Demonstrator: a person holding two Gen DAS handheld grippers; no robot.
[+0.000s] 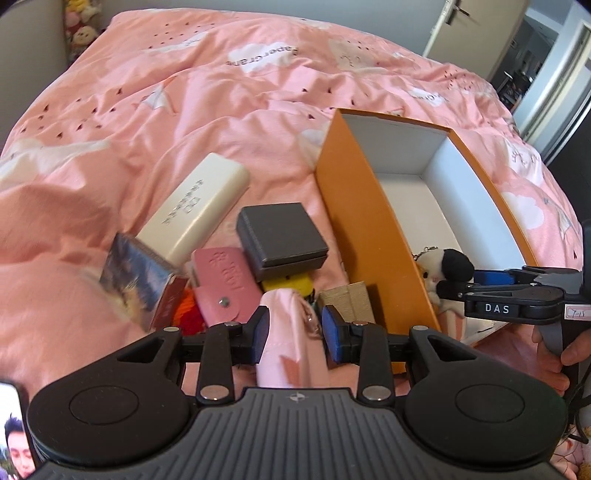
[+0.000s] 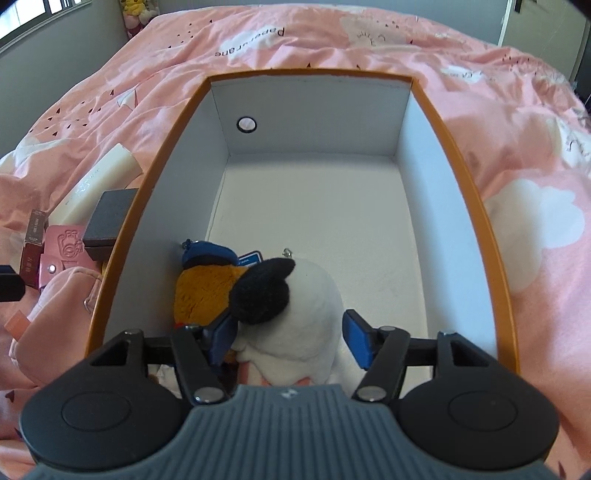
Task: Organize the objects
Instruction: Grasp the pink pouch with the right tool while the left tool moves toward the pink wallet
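Left wrist view: a pink pouch (image 1: 291, 332) is framed between the left gripper (image 1: 294, 329)'s wide fingers, ungrasped. A white plush toy (image 2: 291, 317) sits in the orange box (image 2: 461, 184) between the right gripper (image 2: 290, 341)'s parted fingers, seemingly just released. Next, closing on the pouch seems required. Everything rests on a pink bedspread (image 1: 184, 103).

Bed with pink printed duvet (image 2: 332, 44); window (image 2: 33, 18) at 10 o'clock; plush toys (image 1: 79, 26); open door (image 1: 469, 33) at 1 o'clock
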